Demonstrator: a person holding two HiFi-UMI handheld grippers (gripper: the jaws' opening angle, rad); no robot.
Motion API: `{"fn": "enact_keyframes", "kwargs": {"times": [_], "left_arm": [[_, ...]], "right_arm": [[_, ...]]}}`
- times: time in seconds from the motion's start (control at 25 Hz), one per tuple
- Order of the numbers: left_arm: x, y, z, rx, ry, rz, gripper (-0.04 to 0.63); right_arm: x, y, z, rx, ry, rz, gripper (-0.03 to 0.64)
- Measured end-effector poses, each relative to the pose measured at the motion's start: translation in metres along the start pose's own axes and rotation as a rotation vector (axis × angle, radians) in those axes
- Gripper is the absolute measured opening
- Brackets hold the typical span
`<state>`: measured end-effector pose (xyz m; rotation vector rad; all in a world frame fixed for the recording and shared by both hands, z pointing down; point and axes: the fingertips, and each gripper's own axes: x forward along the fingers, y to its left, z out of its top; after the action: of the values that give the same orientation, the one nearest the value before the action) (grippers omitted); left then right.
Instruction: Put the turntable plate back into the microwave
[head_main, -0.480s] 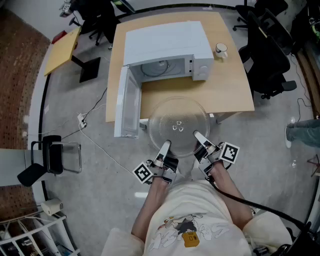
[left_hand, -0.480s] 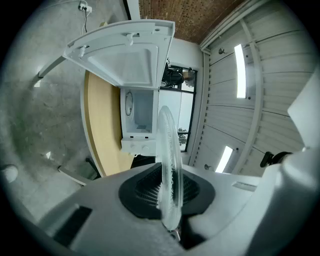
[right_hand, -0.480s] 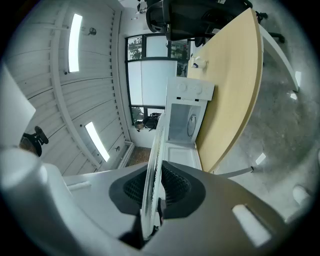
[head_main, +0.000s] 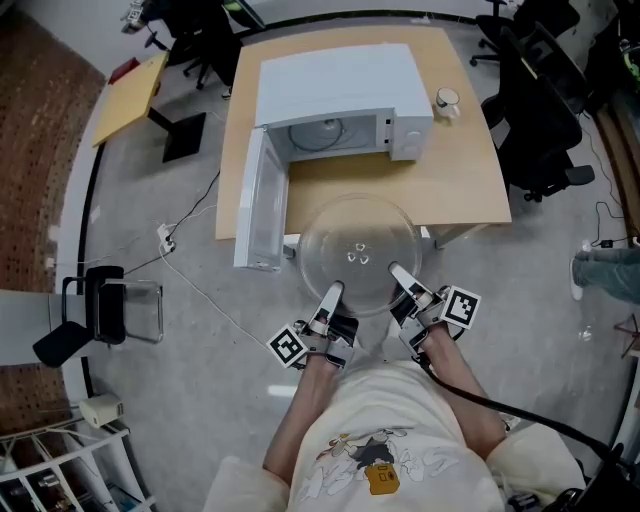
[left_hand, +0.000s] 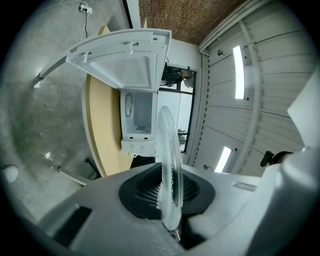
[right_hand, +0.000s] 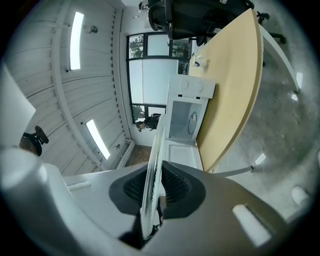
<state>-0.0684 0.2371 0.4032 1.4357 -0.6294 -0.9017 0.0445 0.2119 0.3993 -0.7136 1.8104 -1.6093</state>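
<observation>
A clear glass turntable plate (head_main: 358, 255) hangs level in front of the wooden table (head_main: 455, 175), held by its near rim on both sides. My left gripper (head_main: 331, 292) is shut on the plate's near left edge, seen edge-on as the plate (left_hand: 168, 165) between the pads. My right gripper (head_main: 396, 270) is shut on the near right edge, where the plate (right_hand: 152, 180) again shows edge-on. The white microwave (head_main: 345, 90) stands on the table with its door (head_main: 255, 205) swung open to the left and its cavity (head_main: 318, 133) empty.
A white mug (head_main: 446, 101) stands on the table right of the microwave. Black office chairs (head_main: 535, 110) crowd the right side. A cable and plug (head_main: 165, 238) lie on the floor at left, near a small black chair (head_main: 95, 320).
The microwave and table sit slightly further right and lower in the head view; the plate and both grippers keep the same hold.
</observation>
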Motion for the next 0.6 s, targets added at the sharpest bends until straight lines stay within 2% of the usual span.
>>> {"fn": "enact_keyframes", "kwargs": {"times": [0.4,0.6], "left_arm": [[-0.009,-0.005,0.001,-0.004,0.042,0.007,0.028],[-0.020,-0.011,0.016,0.001,0.078,0.013,0.028]], "right_arm": [[-0.006,0.001,-0.013,0.000,-0.031,-0.012,0.044],[0.003,0.004,-0.030,0.010,-0.062,0.003,0.041]]}}
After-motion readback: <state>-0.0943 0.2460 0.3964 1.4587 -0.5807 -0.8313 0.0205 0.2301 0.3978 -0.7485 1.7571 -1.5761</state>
